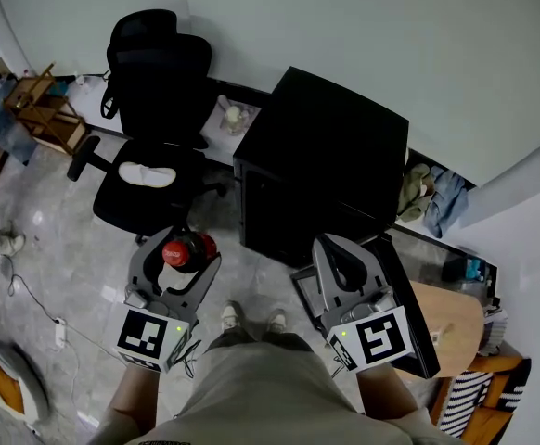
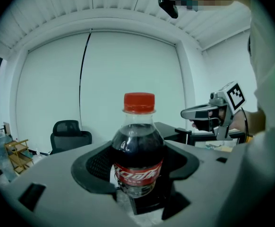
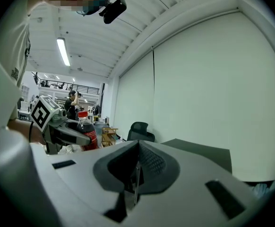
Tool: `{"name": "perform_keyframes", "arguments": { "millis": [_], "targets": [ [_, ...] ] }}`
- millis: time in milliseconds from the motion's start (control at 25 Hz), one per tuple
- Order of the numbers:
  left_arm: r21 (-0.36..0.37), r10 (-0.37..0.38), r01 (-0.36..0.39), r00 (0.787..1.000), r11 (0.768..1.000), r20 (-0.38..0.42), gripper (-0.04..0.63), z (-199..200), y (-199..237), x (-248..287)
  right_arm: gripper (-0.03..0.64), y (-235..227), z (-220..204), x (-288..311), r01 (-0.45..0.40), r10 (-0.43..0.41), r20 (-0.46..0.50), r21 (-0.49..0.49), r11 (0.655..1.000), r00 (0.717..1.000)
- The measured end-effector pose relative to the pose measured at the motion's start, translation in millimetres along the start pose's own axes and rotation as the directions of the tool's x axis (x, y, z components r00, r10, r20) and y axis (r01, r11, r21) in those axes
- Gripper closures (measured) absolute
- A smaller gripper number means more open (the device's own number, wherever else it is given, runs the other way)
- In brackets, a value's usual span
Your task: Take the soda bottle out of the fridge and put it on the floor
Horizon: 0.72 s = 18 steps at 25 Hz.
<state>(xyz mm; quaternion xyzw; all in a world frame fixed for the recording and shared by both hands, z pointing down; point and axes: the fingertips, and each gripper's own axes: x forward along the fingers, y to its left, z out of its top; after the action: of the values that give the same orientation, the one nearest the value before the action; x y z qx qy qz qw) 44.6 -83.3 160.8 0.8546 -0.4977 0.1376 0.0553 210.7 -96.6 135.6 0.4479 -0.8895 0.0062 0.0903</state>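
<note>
Your left gripper [image 1: 185,248] has its jaws spread wide and clamped on the bottle [image 2: 138,150]. The pads press on its label band, and the red cap [image 2: 139,102] stands upright above them. You hold the bottle just off the front left corner of the fridge [image 1: 326,156], between the fridge and the chair [image 1: 149,170], above the floor [image 1: 66,258]. Your right gripper [image 1: 333,248] sits at the fridge's front right corner with its jaws pressed together and nothing between them. Your shoes [image 1: 251,319] point at the fridge's front.
</note>
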Motion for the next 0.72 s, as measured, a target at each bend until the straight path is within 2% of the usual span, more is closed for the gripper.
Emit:
{"name": "perform_keyframes", "arguments": {
  "millis": [200, 440, 720],
  "targets": [
    [0.0, 0.053, -0.053, 0.999, 0.999, -0.003, 0.298, -5.7, 5.2, -12.3, 0.62, 14.8, -5.0, 10.6, -0.066, 0.066, -0.001, 0.001, 0.998, 0.998],
    [-0.035, 0.166, -0.166, 0.986, 0.985, -0.022, 0.298, -15.4, 16.9, -40.5, 0.62, 50.2, -12.6, 29.9, -0.21, 0.21, -0.019, -0.007, 0.978, 0.978],
    [-0.102, 0.322, -0.328, 0.944, 0.939, -0.066, 0.298, -44.4, 56.0, -98.6, 0.62, 114.7, -3.6, 67.1, -0.369, 0.369, -0.012, -0.042, 0.928, 0.929]
  ]
}}
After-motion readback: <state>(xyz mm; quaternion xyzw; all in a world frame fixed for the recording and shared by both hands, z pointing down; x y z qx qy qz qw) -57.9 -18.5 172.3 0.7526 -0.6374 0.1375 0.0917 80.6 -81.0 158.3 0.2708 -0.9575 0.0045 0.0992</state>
